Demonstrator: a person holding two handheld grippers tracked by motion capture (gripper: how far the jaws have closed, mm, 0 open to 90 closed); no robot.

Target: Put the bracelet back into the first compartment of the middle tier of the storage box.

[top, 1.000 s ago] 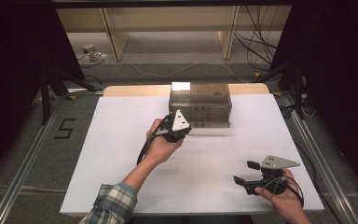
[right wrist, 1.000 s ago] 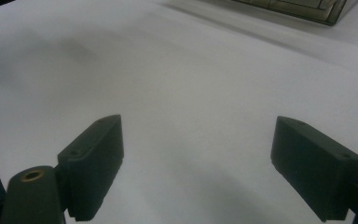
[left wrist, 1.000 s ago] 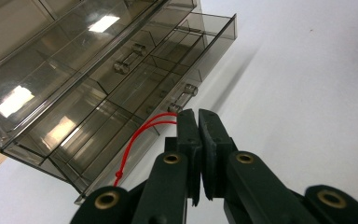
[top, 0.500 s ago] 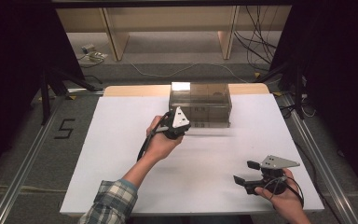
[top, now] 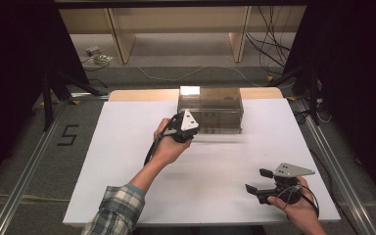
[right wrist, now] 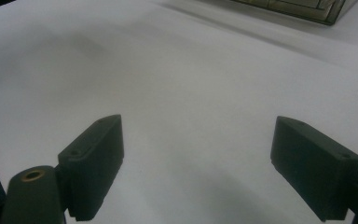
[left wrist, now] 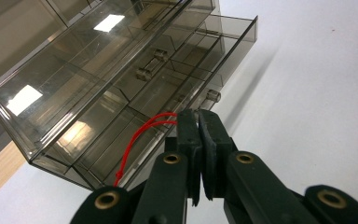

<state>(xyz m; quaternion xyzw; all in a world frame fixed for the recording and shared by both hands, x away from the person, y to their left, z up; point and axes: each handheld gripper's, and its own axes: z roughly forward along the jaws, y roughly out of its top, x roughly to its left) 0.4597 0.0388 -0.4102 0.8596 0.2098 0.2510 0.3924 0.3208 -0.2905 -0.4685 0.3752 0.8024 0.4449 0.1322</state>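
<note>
A smoky clear plastic drawer box stands at the far middle of the white table. In the left gripper view the box has one drawer pulled partly out, with small clear knobs on the drawer fronts. My left gripper is at the box's front left corner. Its jaws are shut on a thin red cord that loops down toward the hand. My right gripper rests near the front right of the table, open with nothing between its jaws.
The table's wooden far edge runs behind the box. Shelving legs and loose cables lie on the floor beyond. Metal rails run along both sides of the table. A corner of the box shows far off in the right gripper view.
My left gripper has edged slightly closer to the box front. The right gripper has stayed where it was, still open.
</note>
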